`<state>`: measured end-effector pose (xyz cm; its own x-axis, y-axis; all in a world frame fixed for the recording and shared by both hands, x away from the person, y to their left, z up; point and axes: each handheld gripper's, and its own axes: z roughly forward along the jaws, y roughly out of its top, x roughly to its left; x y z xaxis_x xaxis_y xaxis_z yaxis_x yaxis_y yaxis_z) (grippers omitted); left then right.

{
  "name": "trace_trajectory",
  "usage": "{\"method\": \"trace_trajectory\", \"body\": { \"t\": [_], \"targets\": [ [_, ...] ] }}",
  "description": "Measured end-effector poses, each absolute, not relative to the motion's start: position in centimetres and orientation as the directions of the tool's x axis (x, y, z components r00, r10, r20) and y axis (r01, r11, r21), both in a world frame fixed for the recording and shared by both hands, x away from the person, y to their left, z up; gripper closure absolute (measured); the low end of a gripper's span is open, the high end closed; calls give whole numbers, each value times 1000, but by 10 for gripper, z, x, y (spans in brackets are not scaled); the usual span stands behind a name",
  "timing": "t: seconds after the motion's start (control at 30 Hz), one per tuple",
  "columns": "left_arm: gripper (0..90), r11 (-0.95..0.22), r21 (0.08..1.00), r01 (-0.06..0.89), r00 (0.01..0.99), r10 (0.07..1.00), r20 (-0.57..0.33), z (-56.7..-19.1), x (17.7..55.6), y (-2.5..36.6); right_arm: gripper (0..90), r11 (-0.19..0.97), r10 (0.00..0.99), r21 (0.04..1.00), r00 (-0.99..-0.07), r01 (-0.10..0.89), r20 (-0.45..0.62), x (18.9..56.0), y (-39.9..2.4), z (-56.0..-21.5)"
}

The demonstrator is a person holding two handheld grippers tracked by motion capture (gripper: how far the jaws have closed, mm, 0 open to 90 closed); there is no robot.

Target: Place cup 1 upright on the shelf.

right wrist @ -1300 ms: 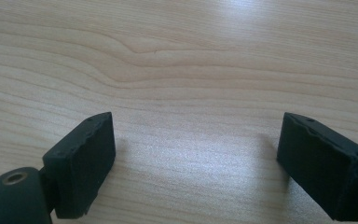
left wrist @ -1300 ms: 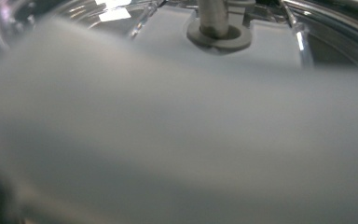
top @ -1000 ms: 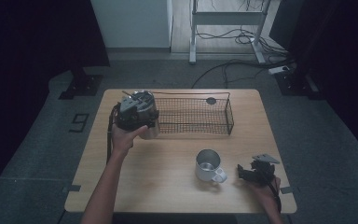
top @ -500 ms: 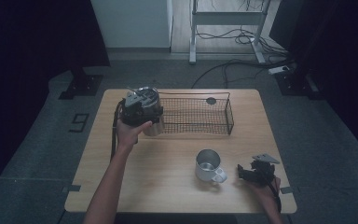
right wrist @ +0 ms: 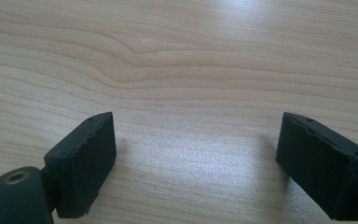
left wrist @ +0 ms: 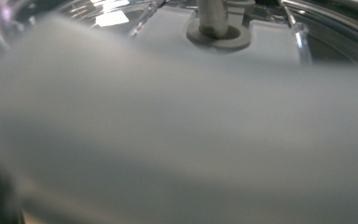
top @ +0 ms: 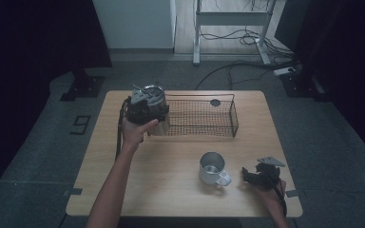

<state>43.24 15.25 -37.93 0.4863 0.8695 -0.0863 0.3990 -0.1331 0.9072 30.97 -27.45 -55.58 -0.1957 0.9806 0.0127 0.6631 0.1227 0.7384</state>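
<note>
At the left end of the black wire basket (top: pixel 231 110), my left gripper (top: pixel 150 118) hangs above the table, shut on a pale, see-through container (top: pixel 158 127) that sticks out beneath it. In the left gripper view that container (left wrist: pixel 177 121) is a blurred pale mass pressed close to the lens. A metal mug (top: pixel 212 166) stands on the table (top: pixel 171 190) toward the front right, its handle turned toward my right gripper (top: pixel 245 175). The right gripper (right wrist: pixel 196 158) lies low over bare wood, open. Its jaws have just been closing a little, with nothing between them.
A small dark round thing (top: pixel 215 102) lies at the basket's far side. Beyond the table are a dark floor, cables and a metal frame's legs (top: pixel 197 57). Bare wood stretches between the mug and the left forearm (top: pixel 119 175).
My left hand has carried the pale container slightly right and away, closer to the basket's left end. The right hand has stayed where it was.
</note>
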Motion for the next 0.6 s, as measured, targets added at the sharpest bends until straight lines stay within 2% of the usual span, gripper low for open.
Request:
{"method": "trace_trajectory", "body": {
  "t": [0.43, 0.6],
  "targets": [
    [37, -146, 908, 393, 494, 866, -75, -375, 439, 143, 120, 124, 980, 739, -196, 663, 12, 310, -275, -556],
    [37, -114, 913, 392, 499, 860, -107, -373, 444, 141, 126, 122, 981, 738, -194, 663, 11, 309, -275, -556]
  ]
}}
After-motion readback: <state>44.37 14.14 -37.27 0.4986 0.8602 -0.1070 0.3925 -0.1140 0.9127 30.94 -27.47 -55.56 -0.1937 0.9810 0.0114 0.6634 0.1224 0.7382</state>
